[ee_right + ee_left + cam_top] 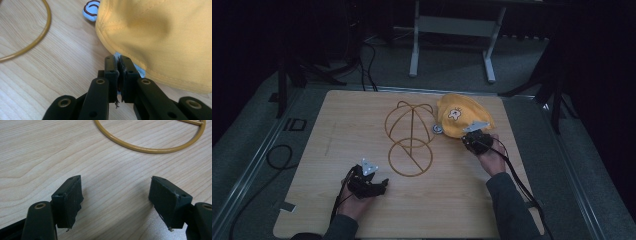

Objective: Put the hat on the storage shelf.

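A yellow cap (pixel 460 116) with a small cartoon patch lies on the wooden board, right of a gold wire hat stand (pixel 410 137). My right gripper (pixel 470 136) sits at the cap's near edge. In the right gripper view its jaws (pixel 118 62) are shut on a thin light-blue strip at the rim of the cap (pixel 155 37). A round blue tag (pixel 91 10) hangs at the cap's left side. My left gripper (pixel 383 186) rests low on the board, near the stand's base ring (pixel 150 147). It stands open (pixel 116 195) with bare wood between its pads.
The wooden board (pixel 337 150) lies on a grey floor mat. Black cables (pixel 277 157) trail off its left side. Legs of a white table (pixel 414 45) stand behind, and dark tripod legs (pixel 557 105) stand at the right and left.
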